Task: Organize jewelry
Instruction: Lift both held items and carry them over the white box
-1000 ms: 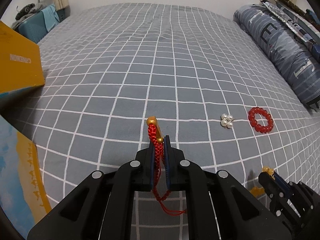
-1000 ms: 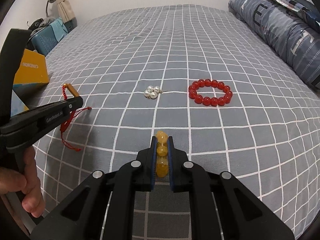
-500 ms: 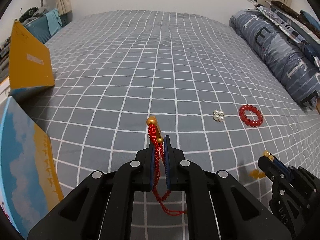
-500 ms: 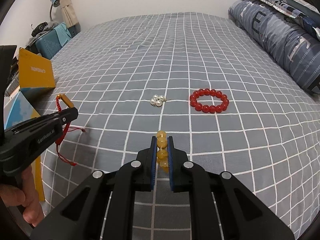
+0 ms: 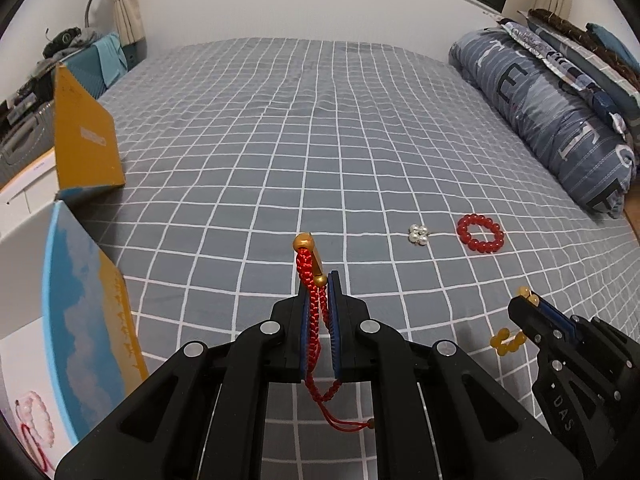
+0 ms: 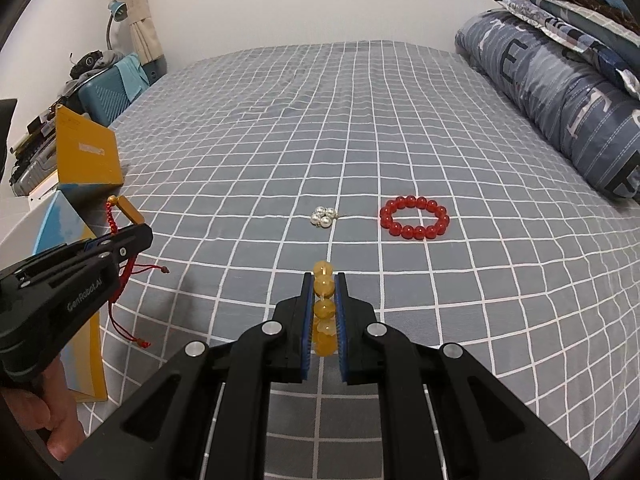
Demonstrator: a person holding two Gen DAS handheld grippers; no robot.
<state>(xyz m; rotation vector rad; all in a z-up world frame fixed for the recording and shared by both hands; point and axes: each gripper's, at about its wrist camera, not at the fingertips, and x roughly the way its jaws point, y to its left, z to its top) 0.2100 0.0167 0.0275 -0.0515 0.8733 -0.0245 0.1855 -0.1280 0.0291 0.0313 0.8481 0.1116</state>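
1. The left gripper (image 5: 319, 304) is clenched on a red braided cord bracelet (image 5: 310, 276); its gold tube clasp sticks out past the tips and its knotted tails dangle below, clear of the bedspread (image 5: 320, 140).
2. The right gripper (image 6: 324, 300) is clamped on a yellow bead bracelet (image 6: 322, 280), with one bead showing beyond the tips and the rest hanging between the blue pads.
3. At the left edge an open box (image 5: 80, 312) with a blue-and-yellow wall holds a pale pink bead bracelet (image 5: 38, 420) and a thin red cord.
4. Farther out on the grey checked bedspread lies a small pearl cluster (image 6: 324, 217), and just to its right a red bead bracelet (image 6: 414, 218), the two apart.
5. A yellow box lid (image 6: 86, 152) stands at the bed's left edge; folded blue striped bedding (image 6: 560, 92) lies along the right.
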